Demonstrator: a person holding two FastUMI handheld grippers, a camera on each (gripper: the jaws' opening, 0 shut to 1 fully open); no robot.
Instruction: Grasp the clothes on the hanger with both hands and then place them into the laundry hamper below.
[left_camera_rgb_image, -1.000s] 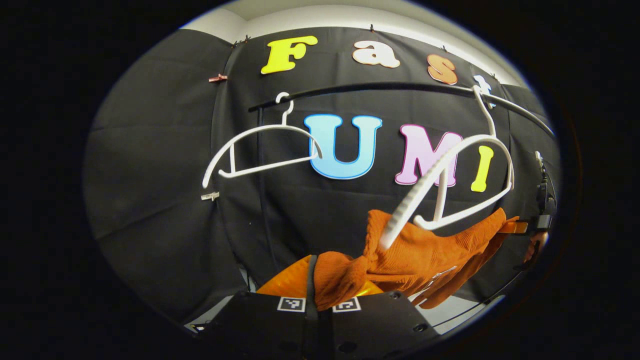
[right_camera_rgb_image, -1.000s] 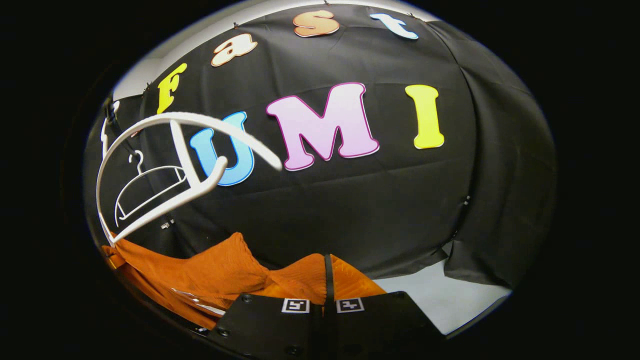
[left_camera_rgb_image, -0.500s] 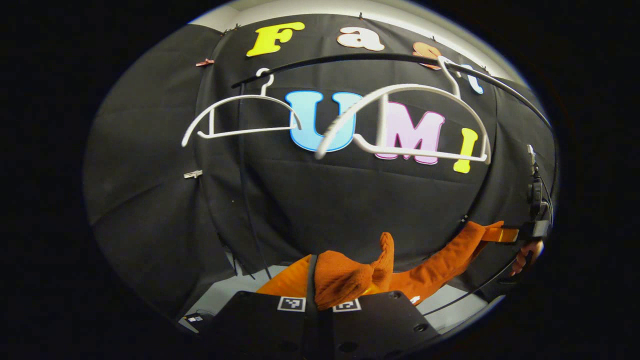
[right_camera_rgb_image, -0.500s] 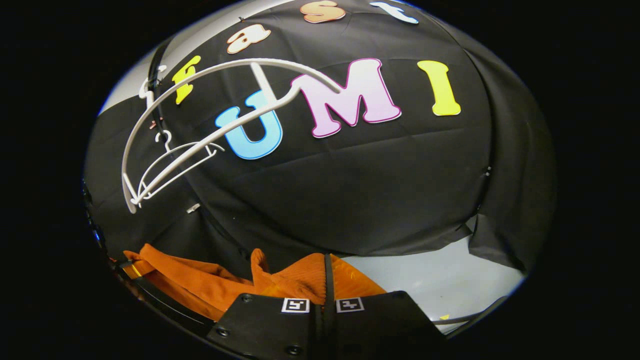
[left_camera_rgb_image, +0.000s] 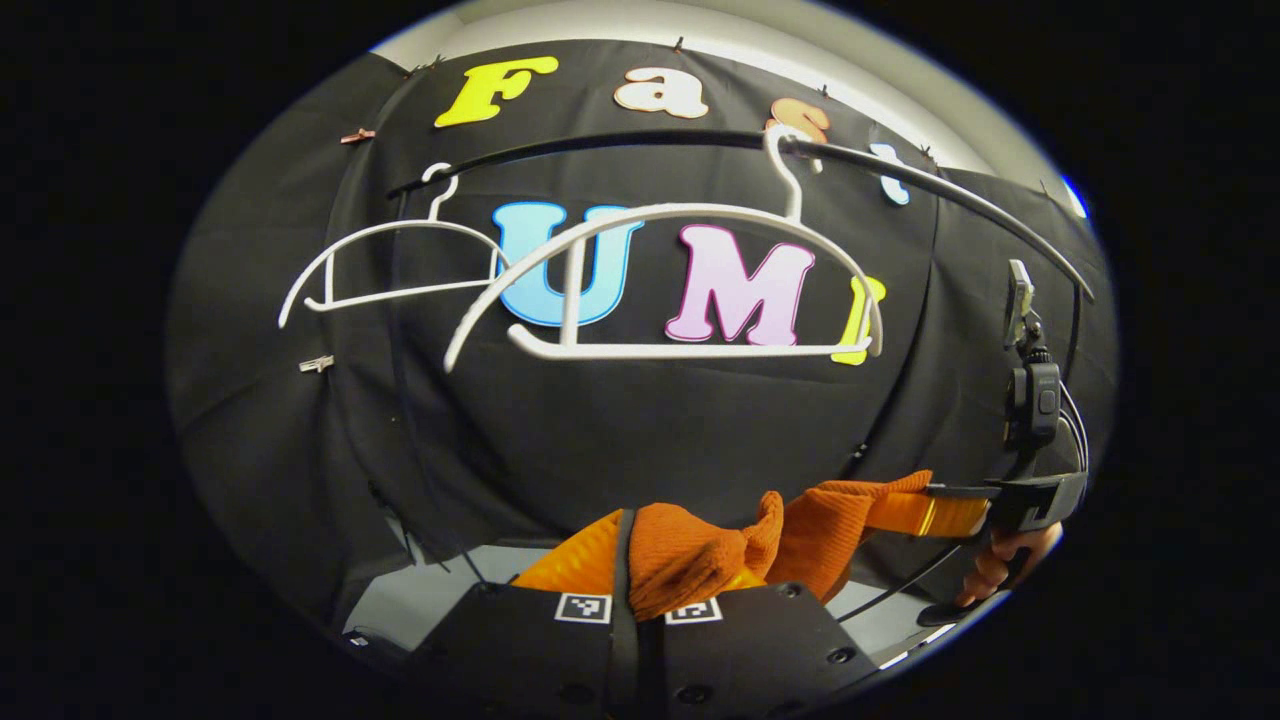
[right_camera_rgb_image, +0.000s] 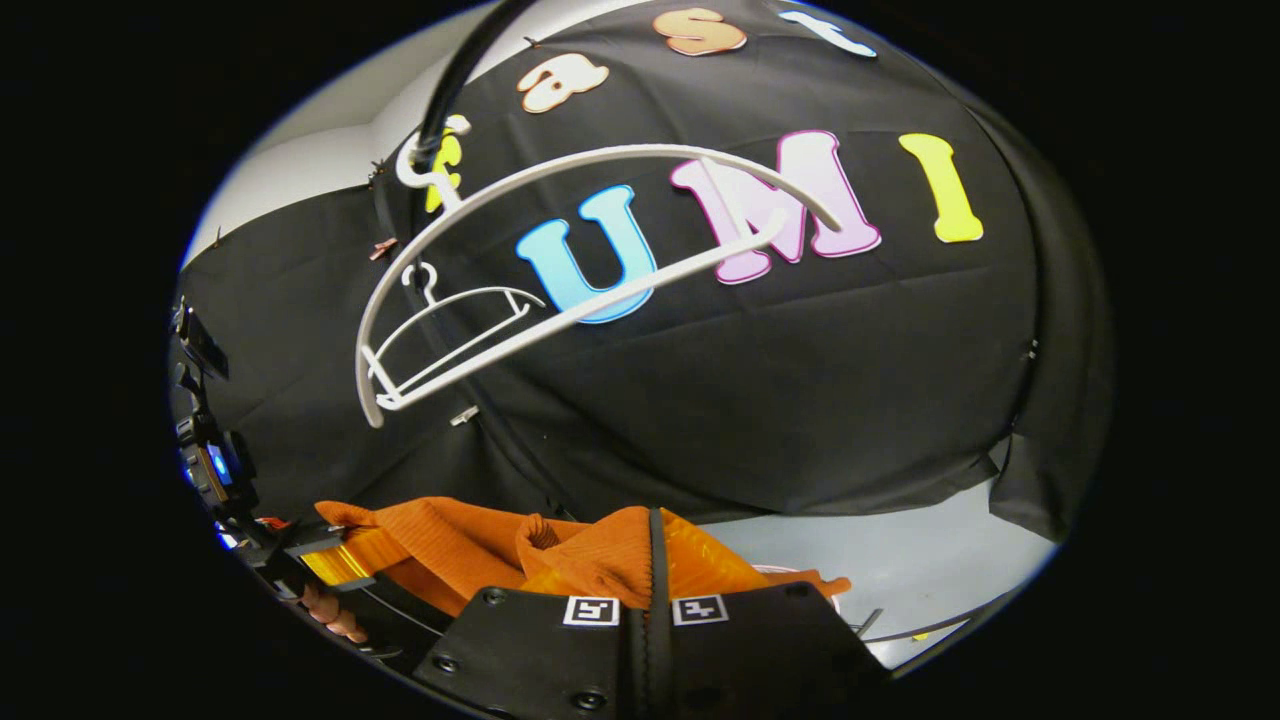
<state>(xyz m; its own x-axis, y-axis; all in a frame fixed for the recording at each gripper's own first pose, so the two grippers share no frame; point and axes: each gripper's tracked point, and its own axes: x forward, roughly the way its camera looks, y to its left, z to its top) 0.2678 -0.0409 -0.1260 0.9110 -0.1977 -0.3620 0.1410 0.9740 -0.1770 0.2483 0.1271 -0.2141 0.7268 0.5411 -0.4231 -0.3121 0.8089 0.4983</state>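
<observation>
Orange ribbed cloth is bunched right at the near edge of both views: the garment (left_camera_rgb_image: 690, 555) is pinched in the left tool (left_camera_rgb_image: 640, 570), whose two fingers are closed tight against a fold of it. In the right gripper view the same garment (right_camera_rgb_image: 590, 555) is clamped the same way by the right tool (right_camera_rgb_image: 655, 560), fingers pressed together on the fabric. Between the two the cloth stretches as a sagging band, off the hanger and held in the air below it.

Farther out in the left gripper view, the right tool (left_camera_rgb_image: 960, 510) grips the far end of the garment, with the hand (left_camera_rgb_image: 1005, 560) that carries it just beneath. In the right gripper view the left tool (right_camera_rgb_image: 330, 560) shows at the left edge, holding the other end, fingers of a hand (right_camera_rgb_image: 335, 615) below it.

Above and behind hangs the bare white hanger (left_camera_rgb_image: 670, 290), hooked on the dark rail (left_camera_rgb_image: 620, 145); a second white hanger (left_camera_rgb_image: 385, 265) hangs farther along the same rail. Both appear in the right gripper view too, the near hanger (right_camera_rgb_image: 560, 270) large and the second hanger (right_camera_rgb_image: 450, 330) small behind it. Black cloth wall (left_camera_rgb_image: 620, 430) closes the back, with pale floor (right_camera_rgb_image: 900, 575) at its foot.
</observation>
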